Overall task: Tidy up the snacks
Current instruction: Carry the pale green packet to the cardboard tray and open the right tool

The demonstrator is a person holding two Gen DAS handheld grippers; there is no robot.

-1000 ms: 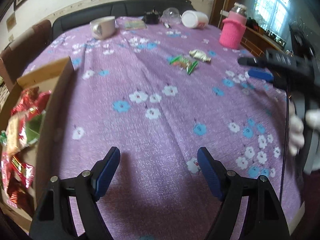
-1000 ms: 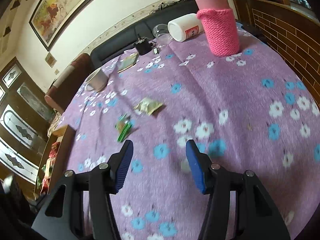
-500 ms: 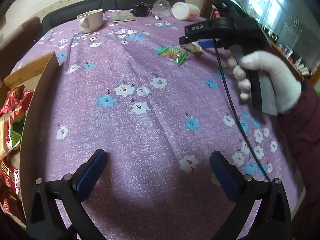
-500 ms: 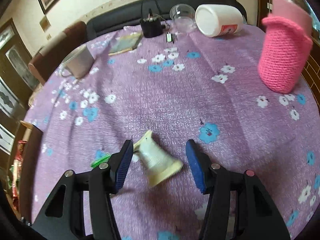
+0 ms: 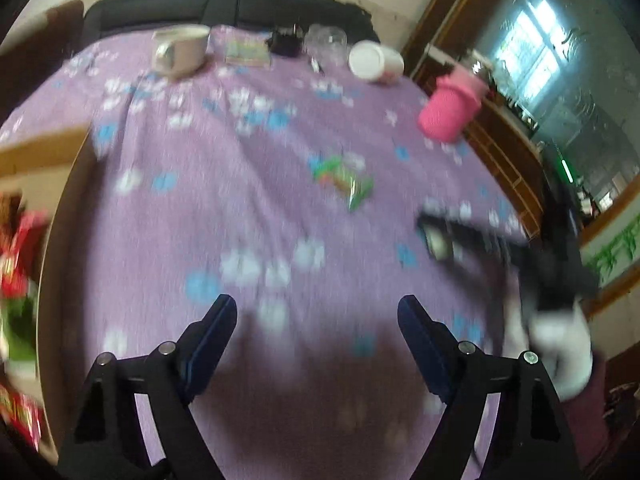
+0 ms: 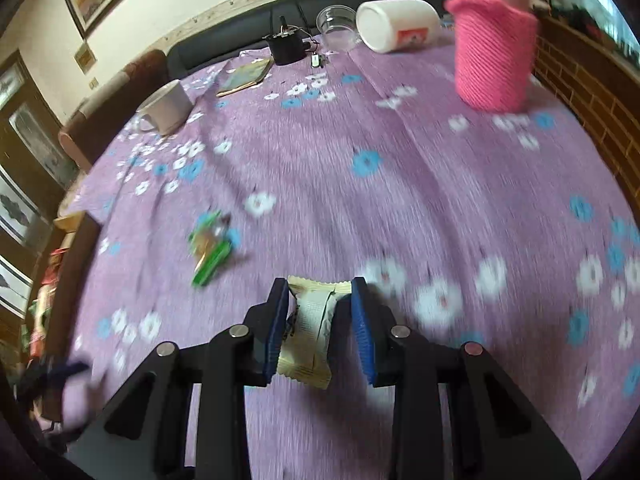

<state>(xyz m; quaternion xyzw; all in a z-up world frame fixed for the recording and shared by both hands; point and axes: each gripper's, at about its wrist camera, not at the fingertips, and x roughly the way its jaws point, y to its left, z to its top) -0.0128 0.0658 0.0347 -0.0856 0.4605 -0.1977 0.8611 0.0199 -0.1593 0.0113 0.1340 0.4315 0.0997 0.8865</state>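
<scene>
- Right gripper (image 6: 320, 320) is closing, its pads pinching a cream packet (image 6: 310, 330) above the tablecloth (image 6: 400, 208).
- Left gripper (image 5: 316, 340) is narrowing, released, holding nothing.

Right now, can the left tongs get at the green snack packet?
Probably yes. The left tongs hold nothing, jaws closing, and only bare purple tablecloth lies before the green snack packet. The right tongs sit off to the side.

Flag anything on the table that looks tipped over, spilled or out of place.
The white jar lies on its side at the far edge, next to a clear cup; nothing appears spilled. One green snack is loose on the cloth, away from the box.
</scene>
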